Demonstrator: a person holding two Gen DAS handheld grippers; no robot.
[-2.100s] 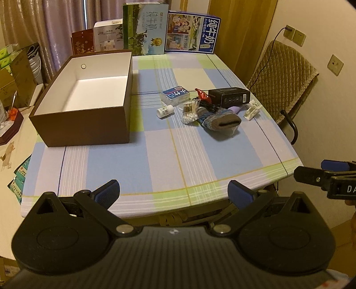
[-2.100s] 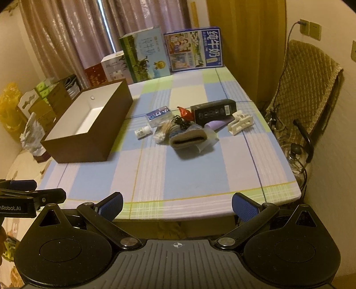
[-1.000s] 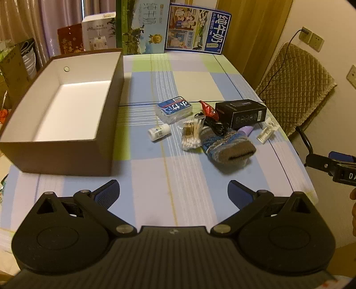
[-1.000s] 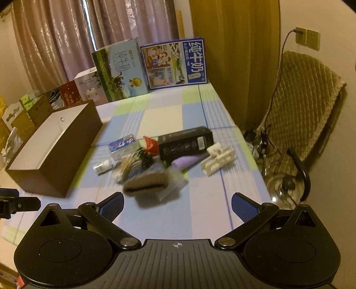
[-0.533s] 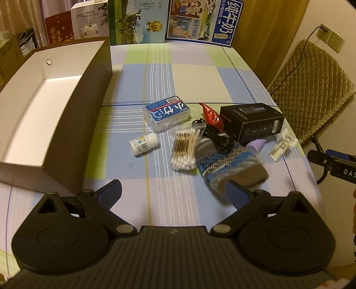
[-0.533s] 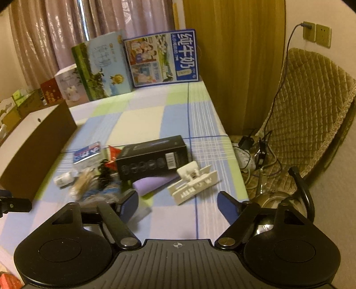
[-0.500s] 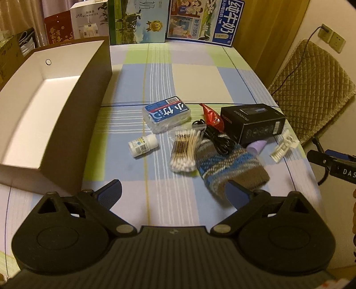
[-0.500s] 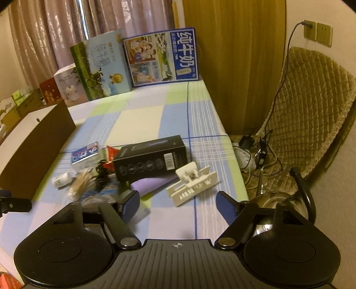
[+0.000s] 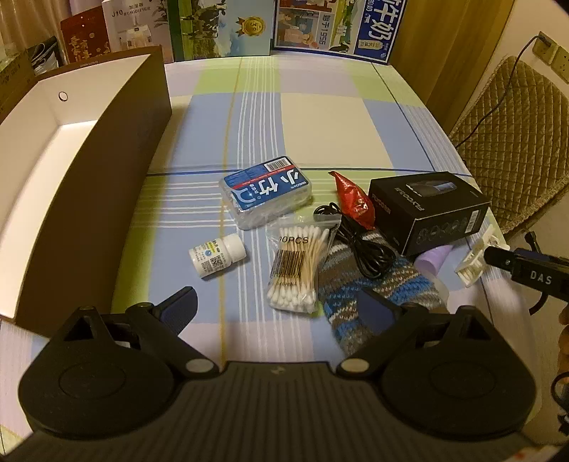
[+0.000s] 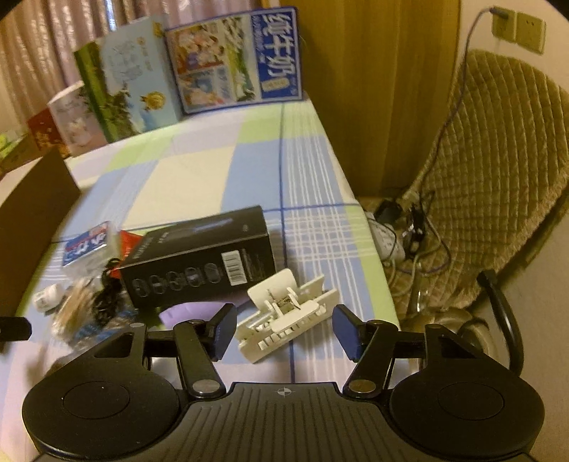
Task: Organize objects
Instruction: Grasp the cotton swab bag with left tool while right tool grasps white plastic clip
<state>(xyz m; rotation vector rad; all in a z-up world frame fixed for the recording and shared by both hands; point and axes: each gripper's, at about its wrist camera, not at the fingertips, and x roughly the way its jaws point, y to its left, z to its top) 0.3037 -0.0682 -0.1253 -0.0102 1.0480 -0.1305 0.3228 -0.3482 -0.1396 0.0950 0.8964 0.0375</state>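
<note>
Dim warm-lit room here, curtains at the back, and I'm working over a table in a checked blue, green and white tablecloth (image 9: 320,117). The stuff to sort is bunched on the right half: a white plastic clip with comb-like teeth (image 10: 288,316) sits right in front of my right gripper (image 10: 282,328), whose blue-padded fingers are spread wide with the clip's near end between them, not touching it and holding nothing. Just behind the clip is a black rectangular cardboard product box (image 10: 199,256), with something flat and lilac (image 10: 192,312) poking out from under it, can't tell what. Further left there's a striped blue, grey and brown knitted sock (image 9: 370,284) with a coiled black cable (image 9: 359,241) lying on it, a red foil wrapper (image 9: 352,200), a clear bag of wooden cotton swabs (image 9: 295,266), a small white pill bottle on its side (image 9: 217,257) and a clear pack with a blue and white label (image 9: 266,195). My left gripper (image 9: 281,307) hovers over the near side of that pile, fingers wide apart and empty, the right-hand pad over the sock. Off to the left stands a big open brown box with a white inside (image 9: 106,170), and colourful cartons (image 9: 334,28) line the far edge.
</note>
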